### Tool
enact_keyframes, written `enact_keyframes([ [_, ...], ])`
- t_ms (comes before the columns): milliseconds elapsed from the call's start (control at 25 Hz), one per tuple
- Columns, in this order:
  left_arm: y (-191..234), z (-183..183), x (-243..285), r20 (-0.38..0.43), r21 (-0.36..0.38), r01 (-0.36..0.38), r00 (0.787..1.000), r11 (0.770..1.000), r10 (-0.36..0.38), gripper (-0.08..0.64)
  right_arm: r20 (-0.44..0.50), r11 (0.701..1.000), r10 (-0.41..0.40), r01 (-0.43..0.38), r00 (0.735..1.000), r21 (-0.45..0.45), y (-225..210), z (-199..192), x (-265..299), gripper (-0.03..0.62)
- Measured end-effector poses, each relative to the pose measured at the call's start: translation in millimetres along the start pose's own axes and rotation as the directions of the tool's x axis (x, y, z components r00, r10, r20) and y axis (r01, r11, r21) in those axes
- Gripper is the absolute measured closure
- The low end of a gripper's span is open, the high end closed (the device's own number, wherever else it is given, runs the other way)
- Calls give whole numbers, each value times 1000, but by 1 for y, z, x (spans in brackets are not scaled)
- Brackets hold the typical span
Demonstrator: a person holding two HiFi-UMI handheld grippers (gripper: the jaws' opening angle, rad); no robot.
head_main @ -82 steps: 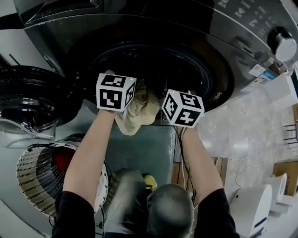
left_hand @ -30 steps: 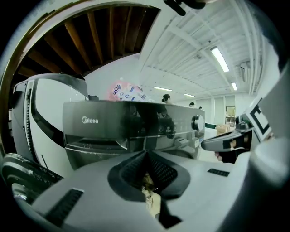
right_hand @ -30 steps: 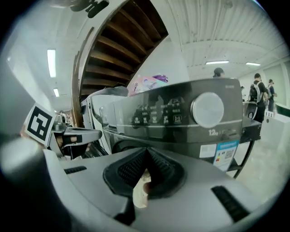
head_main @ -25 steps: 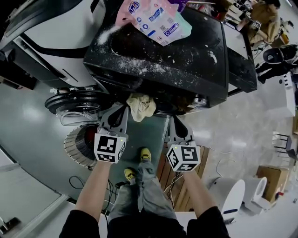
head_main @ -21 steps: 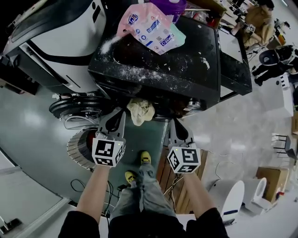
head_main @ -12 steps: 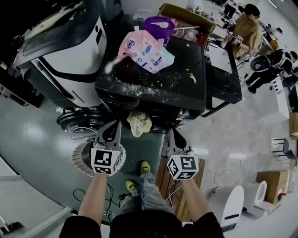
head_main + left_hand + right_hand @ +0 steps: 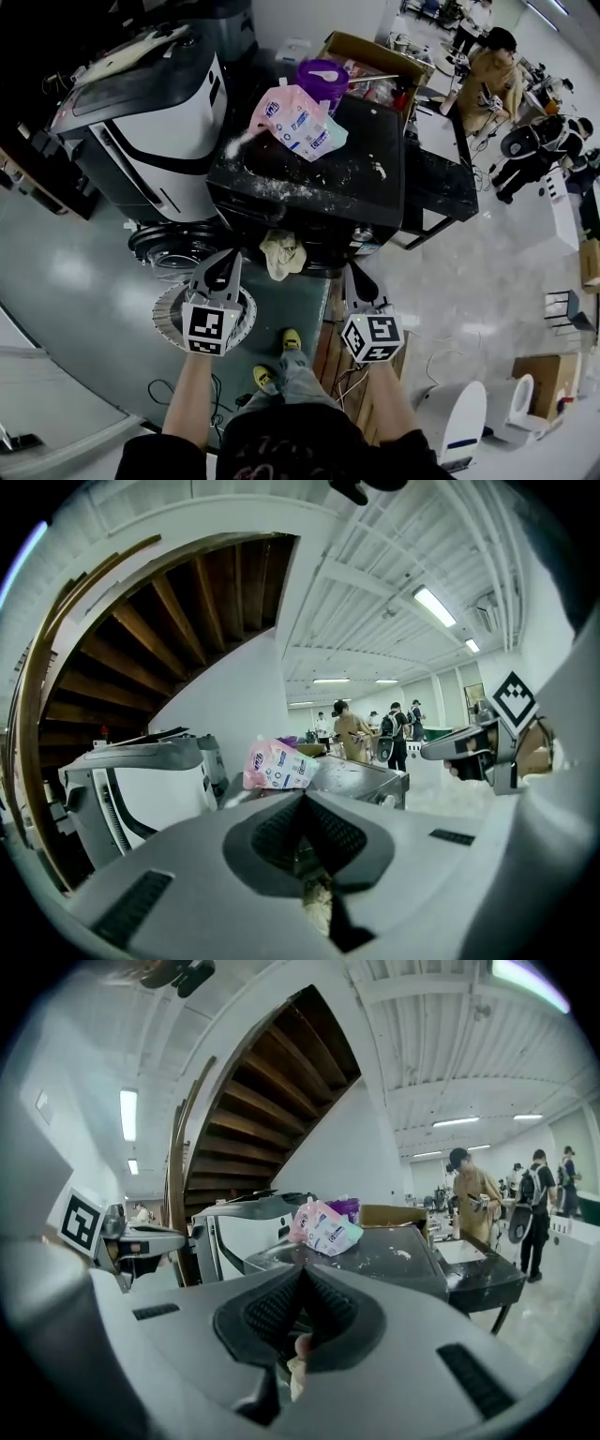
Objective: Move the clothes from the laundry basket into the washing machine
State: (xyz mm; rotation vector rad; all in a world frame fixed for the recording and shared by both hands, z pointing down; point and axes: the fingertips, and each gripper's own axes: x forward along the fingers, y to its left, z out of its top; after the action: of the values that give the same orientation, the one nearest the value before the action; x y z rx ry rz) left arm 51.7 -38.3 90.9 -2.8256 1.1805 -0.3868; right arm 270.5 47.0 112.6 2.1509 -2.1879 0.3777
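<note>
The black washing machine [image 7: 309, 183] stands in front of me, seen from above. A beige cloth [image 7: 281, 253] hangs out of its drum mouth, over the front. The round slatted laundry basket [image 7: 167, 319] sits on the floor, partly under my left gripper [image 7: 229, 257]. That gripper is shut and holds nothing, raised clear of the cloth. My right gripper [image 7: 353, 272] is shut and empty too, level with the left. In the left gripper view the shut tips [image 7: 302, 795] point over the machine top, the cloth [image 7: 319, 907] below them. The right gripper view shows its shut tips [image 7: 302, 1269] likewise.
The washer's open door [image 7: 173, 246] juts out at the left. A pink pouch [image 7: 295, 117] and purple tub [image 7: 322, 75] sit on the machine top. A white machine [image 7: 155, 131] stands left. Wooden slats [image 7: 330, 349] and cables lie by my feet. People stand at back right.
Both grippers have risen away from the drum mouth, still shut. The head view has lifted, so the machine's top shows. The beige cloth stays hanging from the opening.
</note>
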Motion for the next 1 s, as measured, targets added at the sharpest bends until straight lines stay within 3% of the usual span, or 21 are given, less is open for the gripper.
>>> enact_keyframes([
  [440, 22, 26, -52, 43, -11, -69, 997, 998, 69, 549, 32, 998, 0, 2, 999, -56, 16, 32, -33, 589],
  [1000, 39, 46, -101, 92, -107, -98, 990, 989, 108, 549, 103, 999, -26, 28, 994, -22, 23, 66, -66, 589],
])
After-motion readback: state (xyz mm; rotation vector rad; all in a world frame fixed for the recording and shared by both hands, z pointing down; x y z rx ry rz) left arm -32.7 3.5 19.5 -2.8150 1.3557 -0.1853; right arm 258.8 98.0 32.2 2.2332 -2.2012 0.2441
